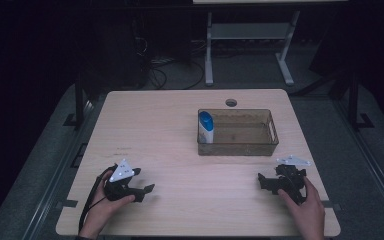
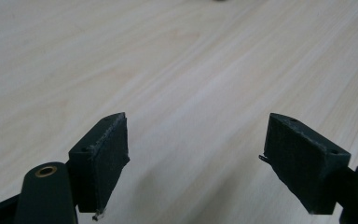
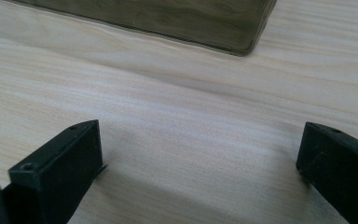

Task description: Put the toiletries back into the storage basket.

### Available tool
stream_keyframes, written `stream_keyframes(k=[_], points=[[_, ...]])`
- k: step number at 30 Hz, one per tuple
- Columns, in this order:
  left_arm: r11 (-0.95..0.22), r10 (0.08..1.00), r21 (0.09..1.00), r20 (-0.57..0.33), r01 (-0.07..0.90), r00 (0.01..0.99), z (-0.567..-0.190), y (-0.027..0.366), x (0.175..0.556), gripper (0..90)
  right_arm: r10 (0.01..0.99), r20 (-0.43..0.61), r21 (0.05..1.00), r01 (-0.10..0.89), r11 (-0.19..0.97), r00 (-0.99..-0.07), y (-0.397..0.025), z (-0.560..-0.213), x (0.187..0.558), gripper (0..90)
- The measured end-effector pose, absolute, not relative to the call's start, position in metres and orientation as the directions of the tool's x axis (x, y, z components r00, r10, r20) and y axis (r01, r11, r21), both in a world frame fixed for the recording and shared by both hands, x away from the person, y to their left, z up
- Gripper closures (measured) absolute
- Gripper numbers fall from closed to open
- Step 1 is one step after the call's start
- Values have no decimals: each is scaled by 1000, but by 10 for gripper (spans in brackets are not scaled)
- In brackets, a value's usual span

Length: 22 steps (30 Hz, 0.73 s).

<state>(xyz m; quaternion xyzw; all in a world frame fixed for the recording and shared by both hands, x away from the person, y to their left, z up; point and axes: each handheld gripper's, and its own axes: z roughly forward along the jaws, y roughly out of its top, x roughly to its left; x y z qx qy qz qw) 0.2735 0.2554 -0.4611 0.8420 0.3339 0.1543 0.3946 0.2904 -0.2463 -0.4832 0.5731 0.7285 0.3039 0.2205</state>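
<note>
1. The person's left hand (image 1: 111, 200) comes in from the bottom left and grips the left gripper (image 1: 147, 185), which points right and slightly forward.
2. Its jaws stand wide apart, with nothing between them.
3. The right hand (image 1: 307, 202) comes in from the bottom right and holds the right gripper (image 1: 264, 181), pointing left.
4. Its jaws also stand wide apart, holding nothing.

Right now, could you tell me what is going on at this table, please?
A person holds the left gripper and the right gripper low over the near side of the wooden table, both open with nothing between their jaws. Farther back sits a clear brown bin, with a white and blue bottle standing at its left end. Neither gripper touches them.
</note>
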Motion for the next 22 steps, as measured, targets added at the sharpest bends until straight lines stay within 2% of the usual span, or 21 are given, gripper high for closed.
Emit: stream_keyframes(k=[13, 22], points=[[-491, 709, 733, 21, 472, 705, -473, 266, 268, 202, 969, 27, 695, 701, 158, -246, -246, -483, 290, 0], [-484, 713, 728, 7, 485, 701, -475, 267, 269, 175, 969, 27, 695, 701, 159, -246, -246, -483, 290, 0]])
